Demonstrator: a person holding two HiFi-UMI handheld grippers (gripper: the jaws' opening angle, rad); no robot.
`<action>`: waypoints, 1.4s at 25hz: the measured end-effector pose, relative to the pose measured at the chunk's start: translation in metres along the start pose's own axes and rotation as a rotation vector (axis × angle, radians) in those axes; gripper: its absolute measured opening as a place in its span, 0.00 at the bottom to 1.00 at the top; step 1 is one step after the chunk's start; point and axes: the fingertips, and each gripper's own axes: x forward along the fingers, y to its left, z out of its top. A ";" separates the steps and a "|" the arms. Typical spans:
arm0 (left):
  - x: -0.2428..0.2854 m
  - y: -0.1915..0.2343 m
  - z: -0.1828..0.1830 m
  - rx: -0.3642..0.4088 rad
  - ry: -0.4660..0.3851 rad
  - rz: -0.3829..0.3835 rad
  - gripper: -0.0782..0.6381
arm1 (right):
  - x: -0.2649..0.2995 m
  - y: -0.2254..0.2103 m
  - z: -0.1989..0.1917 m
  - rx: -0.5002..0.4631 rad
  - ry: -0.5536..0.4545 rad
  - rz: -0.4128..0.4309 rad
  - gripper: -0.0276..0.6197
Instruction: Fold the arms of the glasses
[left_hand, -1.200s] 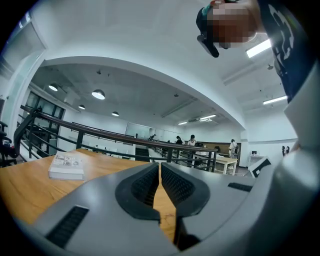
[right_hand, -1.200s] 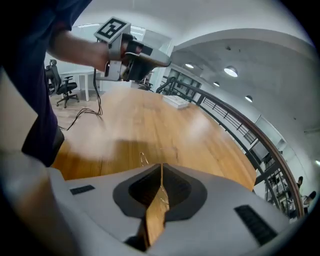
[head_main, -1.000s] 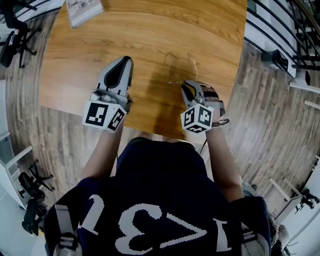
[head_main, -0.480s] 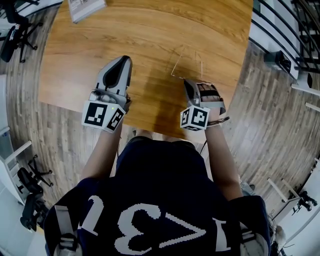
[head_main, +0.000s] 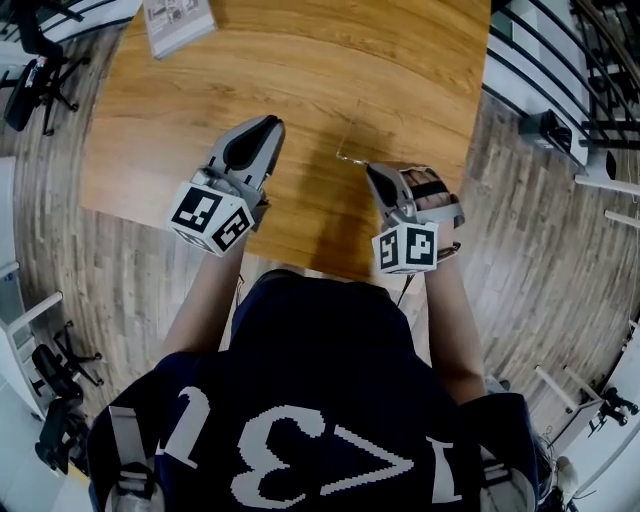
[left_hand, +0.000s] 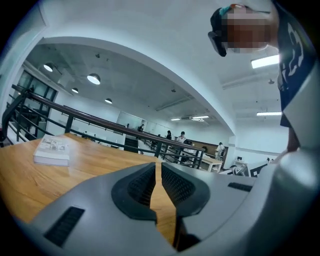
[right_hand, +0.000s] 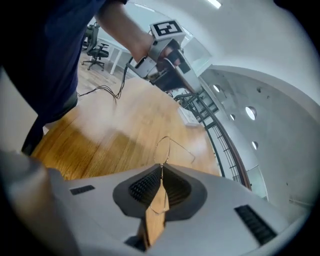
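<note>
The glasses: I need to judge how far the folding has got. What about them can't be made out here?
- Head view: the glasses are a faint wire line, too thin to tell how the arms stand.
- Right gripper view: the right gripper, shut on the glasses, hides the pinched part.
- Left gripper view: the glasses are out of frame; only the shut left gripper and the table show.
</note>
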 end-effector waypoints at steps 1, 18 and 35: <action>0.004 -0.004 -0.001 -0.018 0.016 -0.028 0.15 | -0.006 -0.005 0.006 -0.022 -0.019 -0.002 0.09; 0.036 -0.065 0.000 -0.377 0.151 -0.398 0.26 | -0.070 -0.031 0.060 -0.209 -0.121 -0.143 0.09; 0.039 -0.095 -0.007 -0.510 0.311 -0.624 0.16 | -0.074 -0.029 0.072 -0.238 -0.145 -0.137 0.09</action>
